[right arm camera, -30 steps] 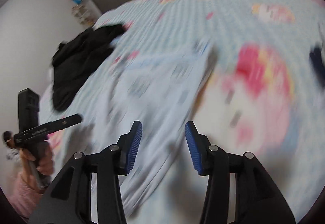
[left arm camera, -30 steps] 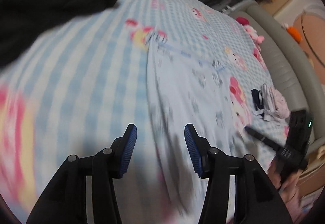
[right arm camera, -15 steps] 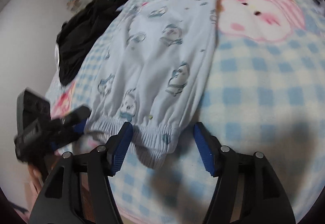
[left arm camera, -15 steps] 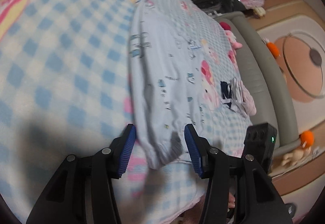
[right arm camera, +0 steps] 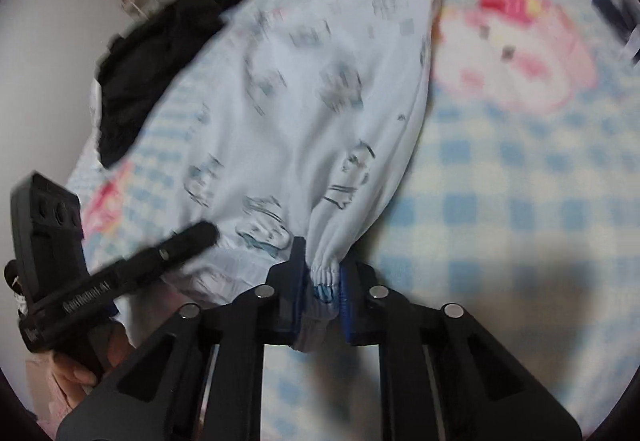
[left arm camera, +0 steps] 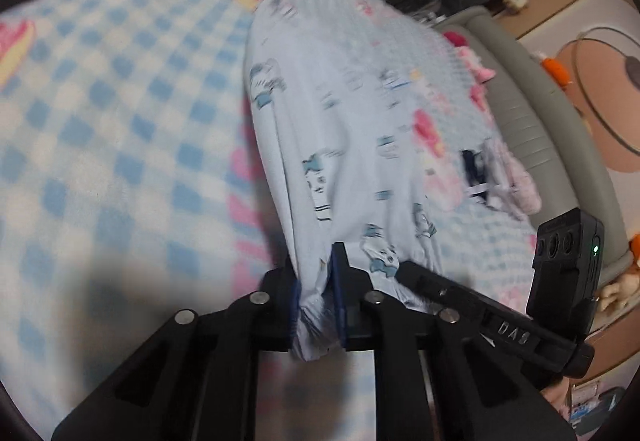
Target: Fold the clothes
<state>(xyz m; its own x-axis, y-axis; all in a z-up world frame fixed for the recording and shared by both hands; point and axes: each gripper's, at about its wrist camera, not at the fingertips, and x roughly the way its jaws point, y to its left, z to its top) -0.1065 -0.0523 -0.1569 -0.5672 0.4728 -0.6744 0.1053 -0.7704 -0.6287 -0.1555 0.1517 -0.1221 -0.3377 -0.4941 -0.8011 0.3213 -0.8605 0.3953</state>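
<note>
A pale blue garment printed with small cartoon figures is spread lengthwise on a bed covered by a blue-and-white checked blanket. Its gathered, elasticated hem is lifted at the bed's near edge. One corner is pinched between the blue pads of the left gripper; the other corner is clamped in the right gripper. A crumpled black garment is seen near the bed's far left edge.

Motion blur smears the garment's printed figures.
</note>
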